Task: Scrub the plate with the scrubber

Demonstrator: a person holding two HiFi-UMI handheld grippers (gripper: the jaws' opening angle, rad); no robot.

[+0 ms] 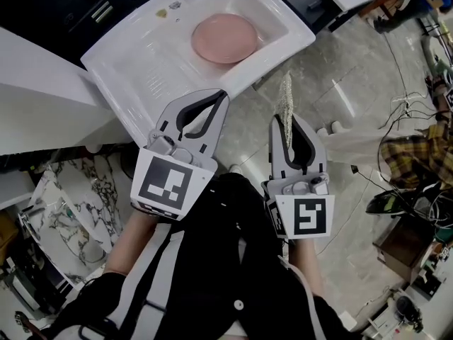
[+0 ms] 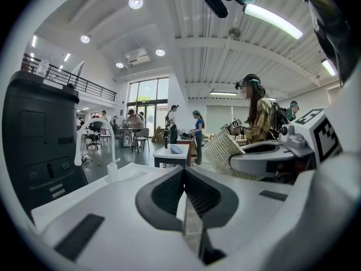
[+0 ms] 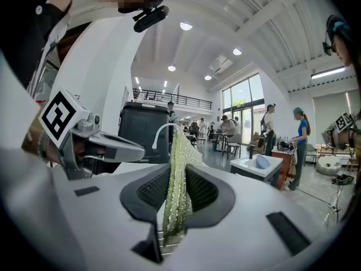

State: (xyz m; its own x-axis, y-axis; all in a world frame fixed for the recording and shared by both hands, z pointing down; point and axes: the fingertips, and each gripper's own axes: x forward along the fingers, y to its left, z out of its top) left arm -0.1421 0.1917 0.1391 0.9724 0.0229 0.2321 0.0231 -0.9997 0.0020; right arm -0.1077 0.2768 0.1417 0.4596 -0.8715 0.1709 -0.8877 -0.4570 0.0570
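Down in the white sink (image 1: 141,62), the round pink plate (image 1: 225,38) lies flat, well apart from both grippers. My right gripper (image 1: 285,122) pinches the pale green mesh scrubber (image 1: 286,98) upright between its fingers; my left gripper (image 1: 221,96) has its fingers pressed together, empty.

A white sink (image 1: 141,62) stands over grey marble floor (image 1: 354,83); cables (image 1: 403,112) trail right; 1 black appliance (image 2: 39,145) stands behind.

The sink (image 1: 145,52) is cut off at the top edge, and the right tongs (image 1: 288,124) hide part of the scrubber (image 1: 286,99).
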